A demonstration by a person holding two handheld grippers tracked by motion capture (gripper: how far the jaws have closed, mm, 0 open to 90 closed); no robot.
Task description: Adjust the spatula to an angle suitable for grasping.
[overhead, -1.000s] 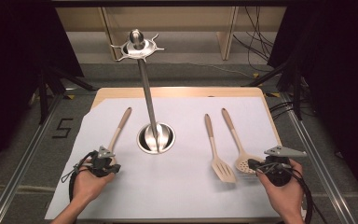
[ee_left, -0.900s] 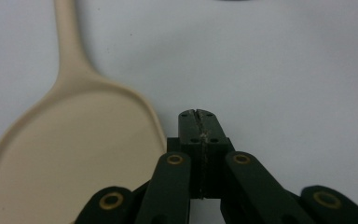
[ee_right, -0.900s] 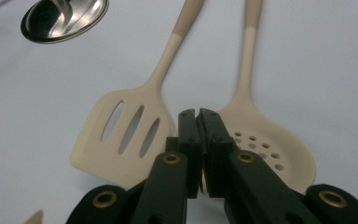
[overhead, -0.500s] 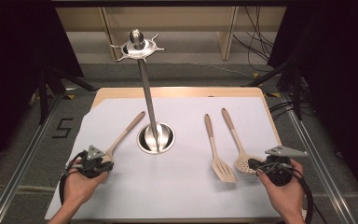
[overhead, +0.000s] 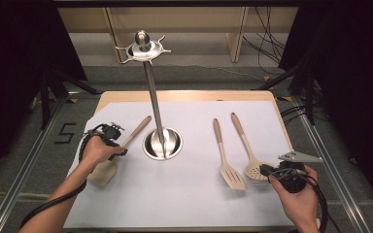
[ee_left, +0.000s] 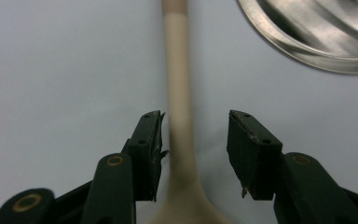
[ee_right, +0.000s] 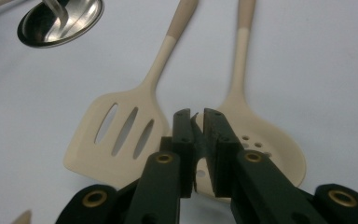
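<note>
The cream spatula lies on the white sheet just left of the steel stand base, its wooden handle end pointing toward the base and its blade away from it, toward the near left. The left gripper sits low over the neck of this spatula; its jaws have just been opening and stand spread, the shaft between them, nearer one pad and not pinched. To take it well, I judge the gripper should centre on the shaft, stay low and close squarely, so the handle does not roll. Right of the base lie a slotted turner and a perforated spoon, side by side. Farther right, the right gripper hovers at the spoon's bowl, its jaws nearly pressed together with nothing between them. The table carries everything.
</note>
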